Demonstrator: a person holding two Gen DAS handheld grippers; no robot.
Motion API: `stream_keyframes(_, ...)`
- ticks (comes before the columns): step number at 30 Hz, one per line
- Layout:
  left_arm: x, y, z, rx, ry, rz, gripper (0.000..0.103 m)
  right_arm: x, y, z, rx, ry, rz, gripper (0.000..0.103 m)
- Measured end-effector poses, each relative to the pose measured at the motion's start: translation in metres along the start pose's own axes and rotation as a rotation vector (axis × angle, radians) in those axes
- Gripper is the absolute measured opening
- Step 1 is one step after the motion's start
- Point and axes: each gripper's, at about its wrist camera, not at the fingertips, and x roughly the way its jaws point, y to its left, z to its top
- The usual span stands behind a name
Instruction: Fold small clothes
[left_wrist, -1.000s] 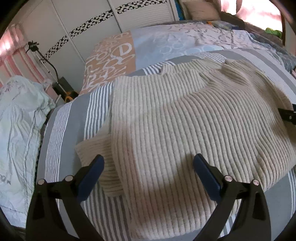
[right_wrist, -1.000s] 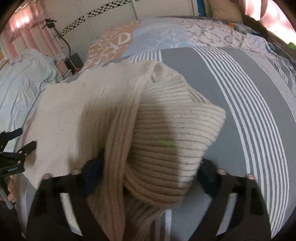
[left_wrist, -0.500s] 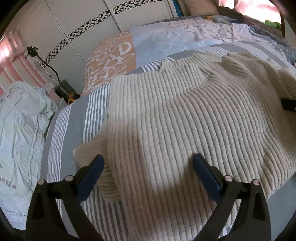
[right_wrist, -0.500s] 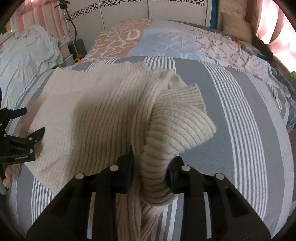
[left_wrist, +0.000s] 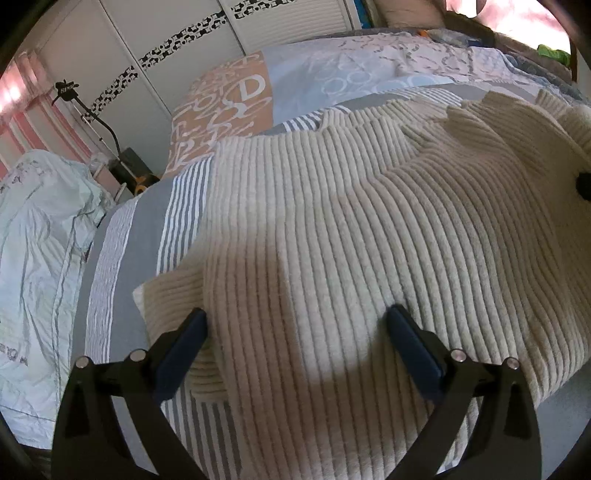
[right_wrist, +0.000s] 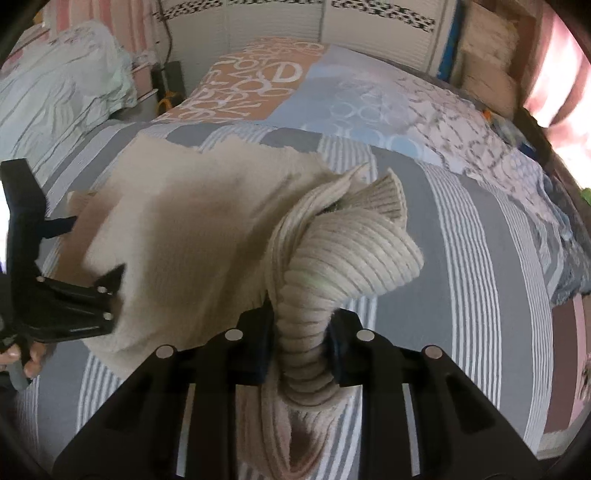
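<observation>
Both grippers are the same build — matte black frames that look like moulded plastic, each splitting into two angled arms. On the left gripper (left_wrist: 295, 332) each arm carries a pair of round silver screw heads near the tip, and the fingers end in flat dark navy pads (left_wrist: 181, 349) that look rubbery. The right gripper (right_wrist: 301, 341) has the same layout: four silver screws in a row across the top of the frame, with dark pads (right_wrist: 258, 341) mounted inside. From the right wrist view, the left one shows from the side — a black boxy block on top, more small silver screws along its edge, and a person's fingertips (right_wrist: 31, 360) wrapped round the handle below.
</observation>
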Motion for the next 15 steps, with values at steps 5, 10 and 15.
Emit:
stream_keyframes(5, 0.004, 0.008, -0.001, -0.021, 0.006, -0.053, 0.099, 0.005, 0.030, 0.013, -0.131, 0.038, -0.058, 0.024)
stream_keyframes(10, 0.003, 0.016, 0.002, -0.003, 0.005, -0.115, 0.098, -0.004, 0.056, 0.032, -0.201, 0.041, -0.062, 0.022)
stream_keyframes(15, -0.016, 0.060, 0.001, -0.013, -0.022, -0.142, 0.097, -0.017, 0.094, 0.061, -0.211, -0.013, -0.007, 0.021)
